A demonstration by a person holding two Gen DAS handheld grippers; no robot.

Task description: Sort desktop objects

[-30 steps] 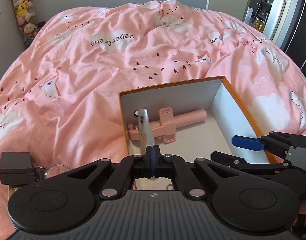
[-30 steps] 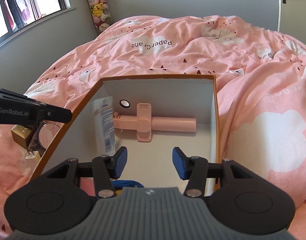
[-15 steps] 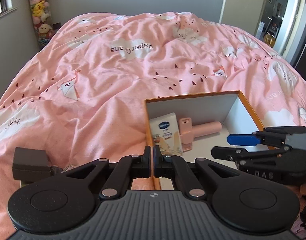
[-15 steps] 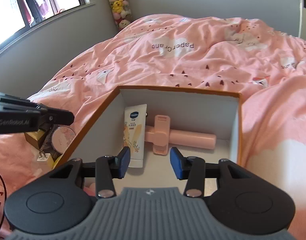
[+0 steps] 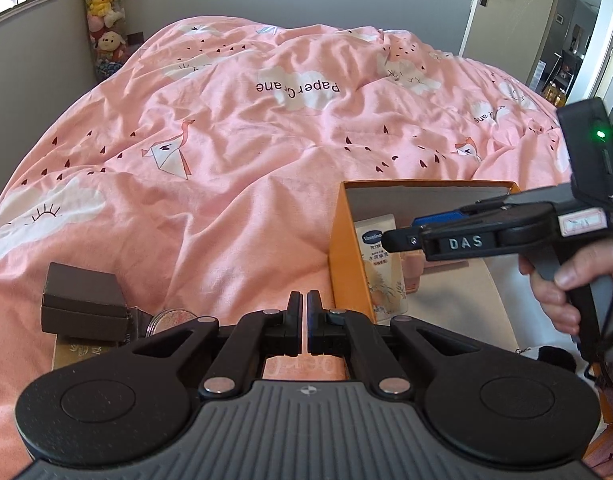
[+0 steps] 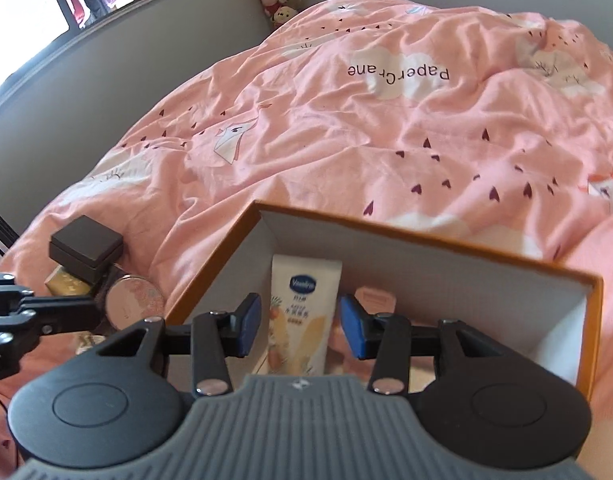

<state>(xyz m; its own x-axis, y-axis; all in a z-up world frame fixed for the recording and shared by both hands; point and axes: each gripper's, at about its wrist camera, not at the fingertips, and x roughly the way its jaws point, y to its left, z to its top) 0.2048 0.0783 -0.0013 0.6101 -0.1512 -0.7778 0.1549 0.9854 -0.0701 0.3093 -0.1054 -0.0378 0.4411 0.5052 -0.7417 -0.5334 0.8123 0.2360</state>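
Two items are lying in the orange box (image 6: pixel 590 320): a Vaseline lotion tube (image 6: pixel 302 320) and a pink clip-like thing behind it. We are judging the tube light, soft, slippery; best pinched mid-body. Our right gripper (image 6: pixel 300 330) is hovering above it, jaws half-open, empty. Our left gripper (image 5: pixel 302 322) is sitting shut, empty, beside the box.

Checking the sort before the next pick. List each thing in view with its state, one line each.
orange box: open, no lid on it.
lotion tube: inside the box, by its left wall, cap end toward the camera.
pink handled tool: in the box, mostly hidden.
black case: closed, stacked on a gold box.
round compact: closed, outside the box.
left gripper: shut, empty.
right gripper: open, empty.
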